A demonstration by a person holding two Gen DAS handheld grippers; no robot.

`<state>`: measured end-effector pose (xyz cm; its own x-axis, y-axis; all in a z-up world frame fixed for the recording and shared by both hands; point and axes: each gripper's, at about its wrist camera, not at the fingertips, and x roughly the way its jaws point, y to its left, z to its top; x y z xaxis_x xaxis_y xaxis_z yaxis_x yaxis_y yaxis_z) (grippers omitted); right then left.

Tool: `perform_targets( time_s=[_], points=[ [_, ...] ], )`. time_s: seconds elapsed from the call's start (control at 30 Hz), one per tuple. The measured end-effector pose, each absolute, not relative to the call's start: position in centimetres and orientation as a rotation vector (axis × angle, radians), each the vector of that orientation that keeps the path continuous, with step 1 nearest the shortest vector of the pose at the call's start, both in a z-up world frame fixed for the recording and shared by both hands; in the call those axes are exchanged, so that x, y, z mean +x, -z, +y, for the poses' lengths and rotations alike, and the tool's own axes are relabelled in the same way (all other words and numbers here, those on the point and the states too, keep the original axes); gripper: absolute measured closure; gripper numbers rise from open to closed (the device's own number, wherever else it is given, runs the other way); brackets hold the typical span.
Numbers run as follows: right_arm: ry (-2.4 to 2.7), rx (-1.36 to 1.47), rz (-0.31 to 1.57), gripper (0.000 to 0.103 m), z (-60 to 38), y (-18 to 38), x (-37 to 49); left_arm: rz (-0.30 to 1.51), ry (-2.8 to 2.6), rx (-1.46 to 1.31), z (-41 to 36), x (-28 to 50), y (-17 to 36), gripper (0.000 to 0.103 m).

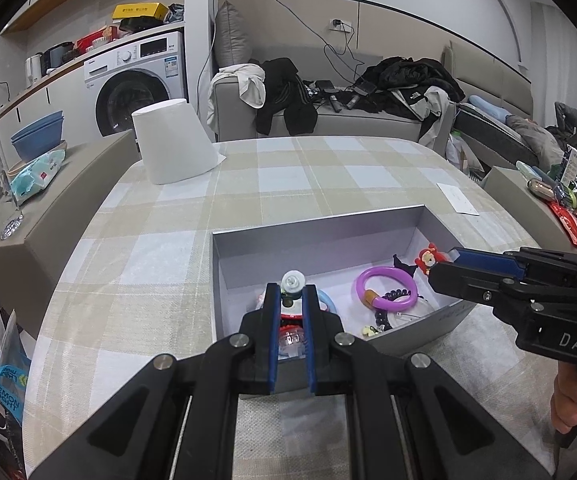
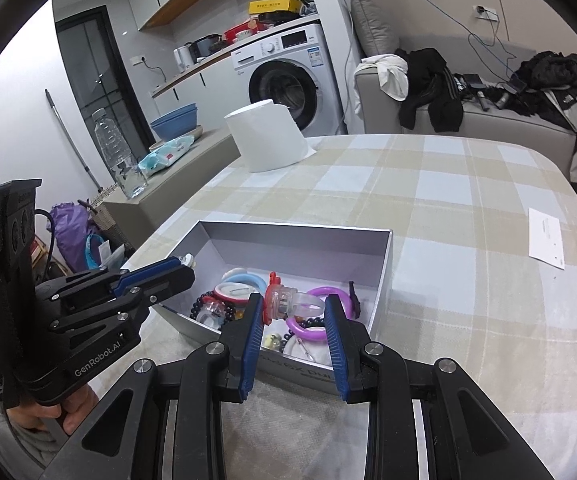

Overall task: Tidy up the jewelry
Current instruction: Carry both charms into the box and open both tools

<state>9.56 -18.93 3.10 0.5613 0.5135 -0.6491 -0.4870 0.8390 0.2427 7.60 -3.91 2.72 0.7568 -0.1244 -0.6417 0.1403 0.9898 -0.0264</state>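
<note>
Gripping clear red-topped plastic ring (image 2: pixel 284 300) crosswise in right gripper (image 2: pixel 293 299), straight above open silver-grey box (image 2: pixel 296 229); pinching small white round charm (image 1: pixel 293 281) in left gripper (image 1: pixel 290 294) alongside.

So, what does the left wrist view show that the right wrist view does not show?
Only left wrist: the red packets beside the table and a person far right. Only right wrist: the dark door and purple bag. Both: the silver box, purple bangle, paper roll, washing machine.
</note>
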Motion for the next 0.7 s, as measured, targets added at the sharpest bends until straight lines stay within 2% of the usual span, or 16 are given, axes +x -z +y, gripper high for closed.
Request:
perform_targets(
  time_s=[0.7],
  points=[
    [-0.592, 0.034, 0.773, 0.072, -18.69, -2.98, 9.52, 0.705, 0.144, 0.035, -4.0, 7.69, -2.49, 0.097]
  ],
)
